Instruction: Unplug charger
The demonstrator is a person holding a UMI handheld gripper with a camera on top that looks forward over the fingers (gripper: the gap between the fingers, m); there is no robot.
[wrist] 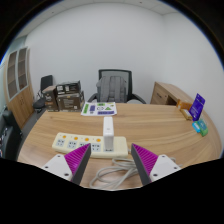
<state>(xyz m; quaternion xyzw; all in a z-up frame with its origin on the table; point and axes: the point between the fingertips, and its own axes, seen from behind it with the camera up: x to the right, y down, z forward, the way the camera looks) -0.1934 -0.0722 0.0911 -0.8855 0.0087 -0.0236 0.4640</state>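
A white charger stands upright, plugged into a cream power strip that lies on the wooden table. Its white cable coils on the table between my fingers. My gripper is open, with its purple pads apart on either side of the cable. The charger is just ahead of the fingertips, roughly centred between them. The gripper holds nothing.
A second power strip lies farther back on the table. A teal object and a purple box sit at the right. A black office chair stands behind the table, with boxes to its left and a wooden cabinet to its right.
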